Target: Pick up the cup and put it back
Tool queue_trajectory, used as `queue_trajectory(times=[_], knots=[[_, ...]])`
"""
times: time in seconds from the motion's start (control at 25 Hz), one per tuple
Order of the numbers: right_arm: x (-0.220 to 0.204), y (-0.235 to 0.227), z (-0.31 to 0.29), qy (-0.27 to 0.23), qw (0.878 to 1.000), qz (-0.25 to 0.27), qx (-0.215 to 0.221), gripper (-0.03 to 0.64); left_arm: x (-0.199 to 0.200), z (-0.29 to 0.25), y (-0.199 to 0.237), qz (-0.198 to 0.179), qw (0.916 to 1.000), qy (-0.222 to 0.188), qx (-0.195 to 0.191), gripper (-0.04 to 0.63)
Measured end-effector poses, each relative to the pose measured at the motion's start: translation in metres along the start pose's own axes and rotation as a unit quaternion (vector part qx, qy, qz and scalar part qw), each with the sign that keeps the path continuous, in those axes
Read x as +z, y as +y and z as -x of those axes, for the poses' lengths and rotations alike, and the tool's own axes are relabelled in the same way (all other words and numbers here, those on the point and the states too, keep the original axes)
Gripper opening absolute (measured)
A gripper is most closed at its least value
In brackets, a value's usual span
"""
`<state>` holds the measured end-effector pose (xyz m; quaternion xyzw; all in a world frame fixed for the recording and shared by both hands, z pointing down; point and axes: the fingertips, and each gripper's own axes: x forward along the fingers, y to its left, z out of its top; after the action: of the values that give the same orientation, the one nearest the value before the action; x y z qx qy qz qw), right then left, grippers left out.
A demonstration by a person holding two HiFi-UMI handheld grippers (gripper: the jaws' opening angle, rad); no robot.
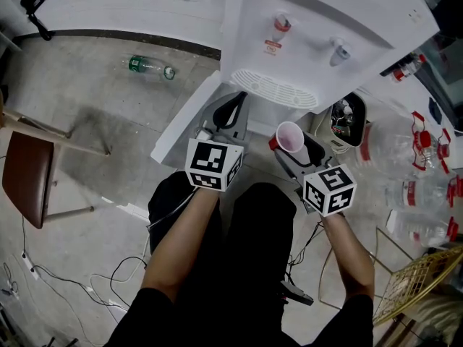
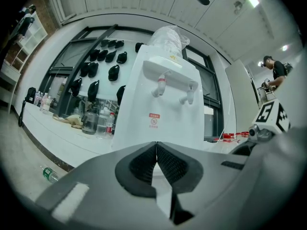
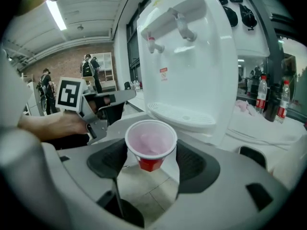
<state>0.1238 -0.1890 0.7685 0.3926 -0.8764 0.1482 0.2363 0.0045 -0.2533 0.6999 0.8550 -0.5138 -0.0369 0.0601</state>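
A red cup (image 1: 289, 137) with a white inside stands upright between the jaws of my right gripper (image 1: 291, 149), which is shut on it in front of the white water dispenser (image 1: 318, 27). In the right gripper view the cup (image 3: 151, 145) sits between the dark pads, held off the floor, just before the dispenser's drip tray (image 3: 180, 116). My left gripper (image 1: 230, 114) points at the dispenser's lower front; its pads (image 2: 165, 164) meet with nothing between them. The dispenser (image 2: 165, 107) with its two taps fills the left gripper view.
A green-labelled bottle (image 1: 150, 66) lies on the floor at the left. A brown chair (image 1: 29, 176) stands at far left. Large water jugs (image 1: 416, 172) and a wire basket (image 1: 416, 284) are at the right. Cables (image 1: 72, 280) trail over the floor. People stand in the background (image 3: 88, 71).
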Motion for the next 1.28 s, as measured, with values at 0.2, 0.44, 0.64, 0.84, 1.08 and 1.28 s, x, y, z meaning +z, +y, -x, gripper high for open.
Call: queue_trajectory(times=[0.2, 0.44, 0.64, 0.84, 1.08, 1.28], knots=[[0.031, -0.013, 0.016, -0.017, 0.999, 0.03, -0.012, 0.307, 0.001, -0.003, -0.003, -0.001, 1.0, -0.001, -0.002, 0.008], [0.063, -0.028, 0.022, -0.039, 0.998, 0.043, -0.025, 0.305, 0.001, -0.005, -0.008, 0.005, 1.0, -0.002, -0.007, 0.008], [0.081, -0.046, 0.014, -0.048, 0.997, 0.043, -0.04, 0.304, 0.0, -0.005, -0.011, 0.001, 0.9999, -0.002, -0.011, 0.008], [0.091, -0.063, 0.005, -0.051, 0.996, 0.042, -0.06, 0.304, 0.001, -0.004, -0.009, 0.002, 1.0, -0.002, -0.01, 0.008], [0.091, -0.079, -0.007, -0.046, 0.995, 0.037, -0.079, 0.301, 0.001, -0.005, -0.009, 0.002, 0.9999, -0.001, -0.012, 0.008], [0.09, -0.084, -0.011, -0.044, 0.995, 0.036, -0.086, 0.299, 0.001, -0.004, -0.01, 0.002, 0.9999, -0.001, -0.014, 0.008]])
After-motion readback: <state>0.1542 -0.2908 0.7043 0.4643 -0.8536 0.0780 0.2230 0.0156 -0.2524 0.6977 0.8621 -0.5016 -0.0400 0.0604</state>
